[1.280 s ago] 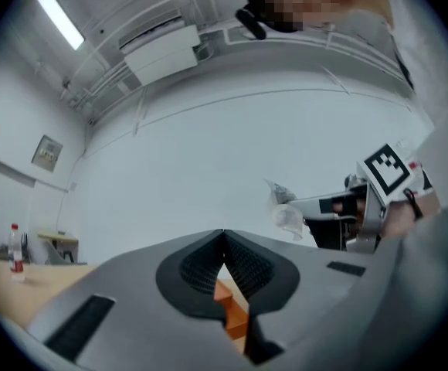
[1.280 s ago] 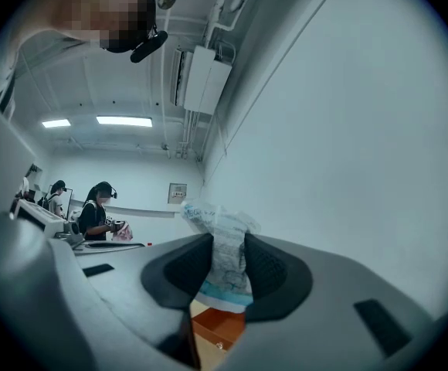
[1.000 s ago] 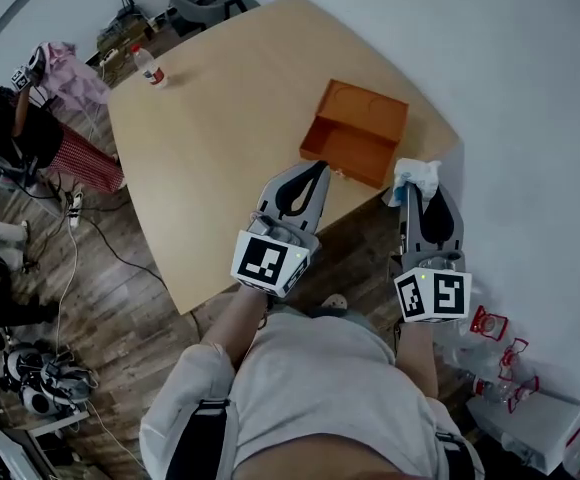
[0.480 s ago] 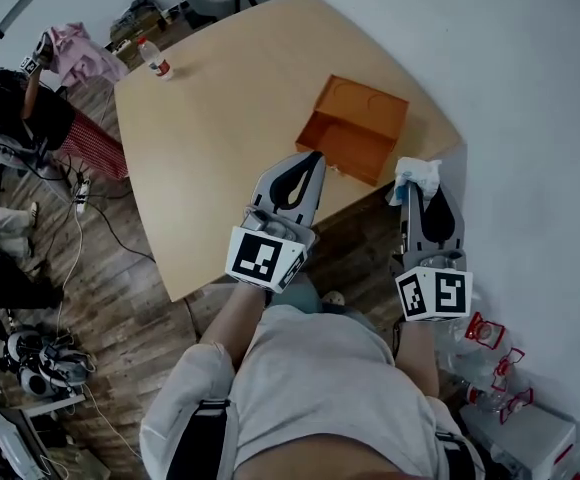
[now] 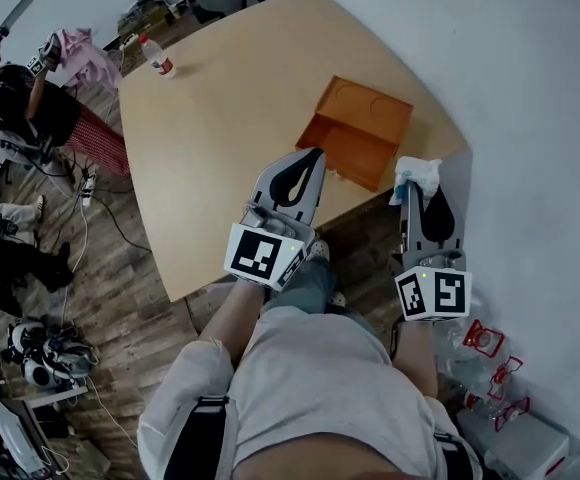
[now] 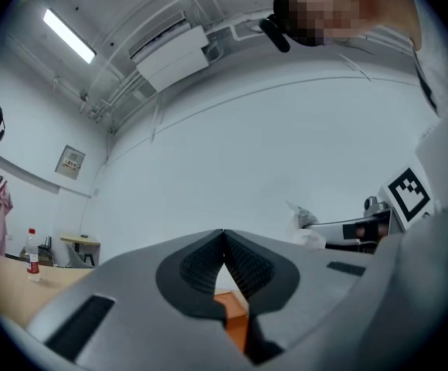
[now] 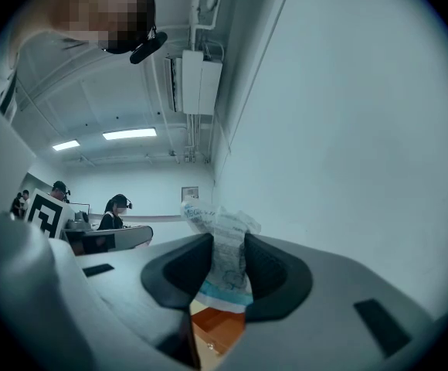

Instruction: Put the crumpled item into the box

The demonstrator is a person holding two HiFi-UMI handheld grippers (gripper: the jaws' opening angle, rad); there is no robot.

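Right gripper [image 5: 416, 190] nearest, jaws clamped on crumpled white-and-blue paper wrapper [image 5: 415, 175], held up at the near edge of the light wooden table [image 5: 220, 108], just beside the open orange cardboard box [image 5: 355, 133]. Looks staged for the drop-in. Left gripper [image 5: 315, 155] pinched together, empty, by the box's near wall, probably to steady it.

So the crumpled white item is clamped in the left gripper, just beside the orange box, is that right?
No, the right gripper clamps the crumpled white item, as the right gripper view shows; the left gripper is shut on nothing. The item is indeed just beside the orange box.
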